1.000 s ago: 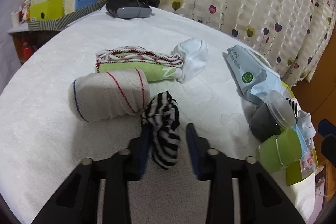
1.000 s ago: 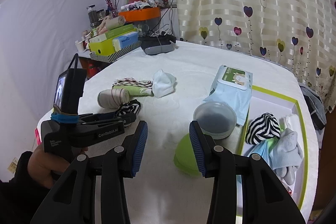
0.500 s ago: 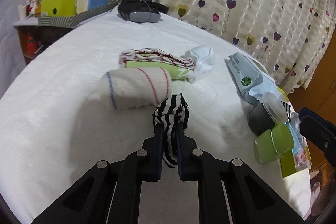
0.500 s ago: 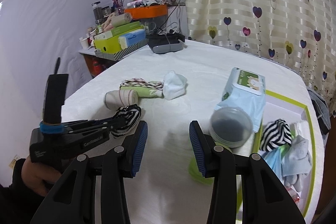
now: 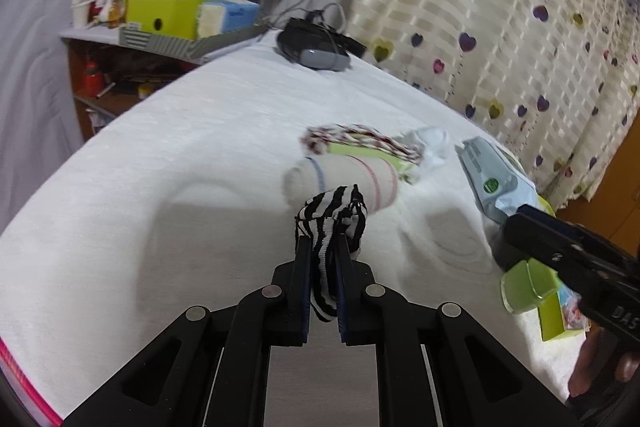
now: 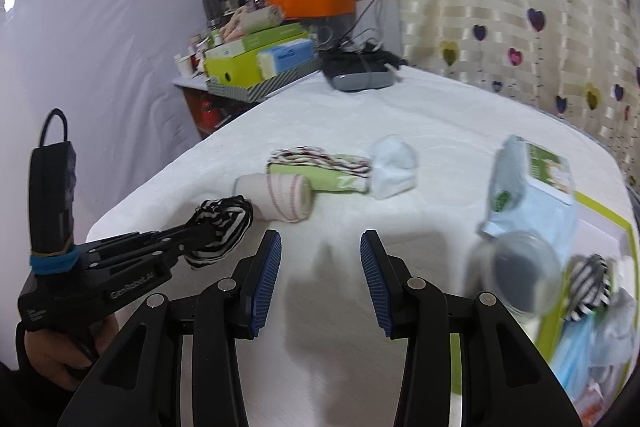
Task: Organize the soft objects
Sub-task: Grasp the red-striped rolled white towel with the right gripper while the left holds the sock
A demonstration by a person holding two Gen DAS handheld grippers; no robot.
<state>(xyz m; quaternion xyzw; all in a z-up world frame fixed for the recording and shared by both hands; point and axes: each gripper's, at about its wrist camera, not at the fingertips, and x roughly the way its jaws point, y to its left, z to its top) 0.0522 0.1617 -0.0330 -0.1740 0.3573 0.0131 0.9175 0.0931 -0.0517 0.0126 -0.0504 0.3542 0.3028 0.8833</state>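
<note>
My left gripper (image 5: 323,251) is shut on a black-and-white striped sock (image 5: 334,217) and holds it above the white table; the sock also shows in the right wrist view (image 6: 224,223). Beyond it lie a cream rolled sock (image 5: 344,179), a green sock (image 6: 320,179), a red-and-white striped sock (image 5: 356,137) and a white sock (image 6: 394,167). My right gripper (image 6: 320,267) is open and empty over the table. A green-rimmed box (image 6: 600,223) at the right holds another striped sock (image 6: 588,283) and several soft items.
A wet-wipes pack (image 6: 536,183), a clear lidded container (image 6: 516,271) and a green cup (image 5: 528,285) stand near the box. A dark device with cables (image 5: 316,49) lies at the table's far edge. A cluttered shelf (image 5: 184,11) stands behind on the left.
My left gripper closed on the striped sock and lifted it off the table. My right gripper moved left, still open.
</note>
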